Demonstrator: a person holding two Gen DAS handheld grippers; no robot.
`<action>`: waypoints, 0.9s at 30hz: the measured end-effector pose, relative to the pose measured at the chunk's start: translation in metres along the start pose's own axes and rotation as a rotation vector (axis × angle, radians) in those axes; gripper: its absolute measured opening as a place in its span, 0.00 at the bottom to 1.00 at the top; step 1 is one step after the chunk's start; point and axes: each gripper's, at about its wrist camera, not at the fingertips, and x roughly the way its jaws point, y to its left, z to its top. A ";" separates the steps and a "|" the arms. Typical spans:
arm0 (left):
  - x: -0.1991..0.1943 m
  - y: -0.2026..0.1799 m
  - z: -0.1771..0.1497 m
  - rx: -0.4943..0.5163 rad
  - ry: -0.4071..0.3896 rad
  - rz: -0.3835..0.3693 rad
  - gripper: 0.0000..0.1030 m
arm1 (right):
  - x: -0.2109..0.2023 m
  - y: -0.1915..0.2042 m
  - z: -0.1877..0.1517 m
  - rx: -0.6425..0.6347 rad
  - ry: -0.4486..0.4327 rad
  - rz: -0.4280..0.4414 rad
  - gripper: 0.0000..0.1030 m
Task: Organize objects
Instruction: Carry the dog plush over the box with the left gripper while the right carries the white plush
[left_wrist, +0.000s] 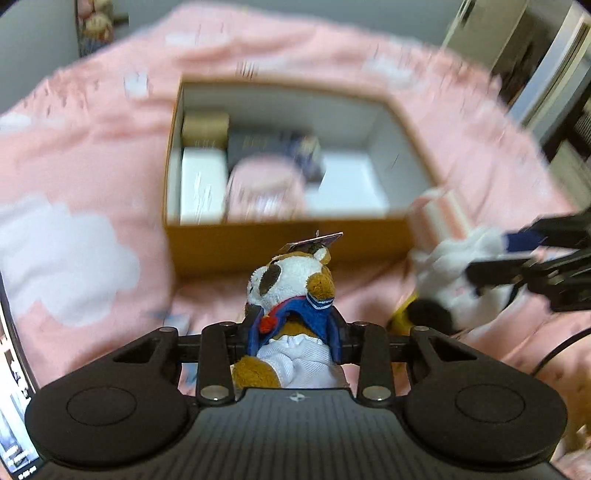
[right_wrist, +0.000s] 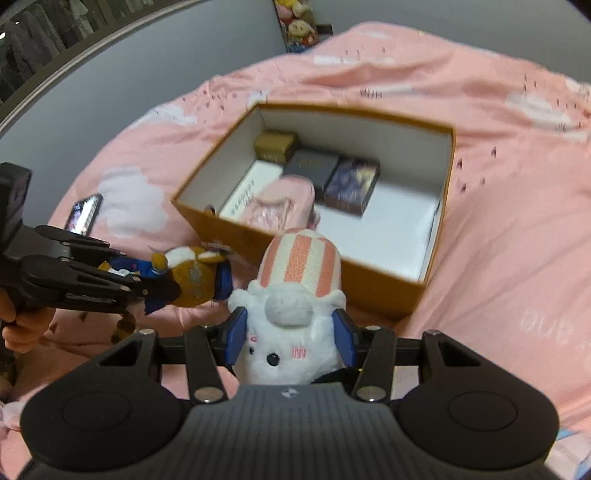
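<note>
My left gripper (left_wrist: 293, 332) is shut on a small brown and white plush dog (left_wrist: 291, 291) in a blue sailor outfit, held above the bed just in front of the orange box (left_wrist: 288, 247). My right gripper (right_wrist: 290, 332) is shut on a white plush (right_wrist: 288, 332) with a pink striped hat, held near the box's front wall (right_wrist: 369, 277). The white plush also shows at the right of the left wrist view (left_wrist: 458, 273), and the dog at the left of the right wrist view (right_wrist: 192, 273). The open box holds several small boxes and a pink pouch (right_wrist: 284, 206).
The box sits on a pink bedspread (right_wrist: 517, 221) with white clouds. A phone (right_wrist: 83, 214) lies on the bed to the left. A grey wall and stuffed toys (right_wrist: 299, 26) are behind the bed. A cable (left_wrist: 554, 354) trails at the right.
</note>
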 end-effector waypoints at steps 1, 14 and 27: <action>-0.005 0.000 0.004 -0.010 -0.033 -0.018 0.38 | -0.006 0.001 0.004 -0.008 -0.013 -0.001 0.50; -0.006 -0.025 0.077 -0.113 -0.332 -0.118 0.38 | -0.034 -0.006 0.074 -0.025 -0.176 -0.064 0.50; 0.083 -0.013 0.085 -0.195 -0.166 -0.097 0.38 | 0.054 -0.048 0.097 0.054 0.032 -0.094 0.50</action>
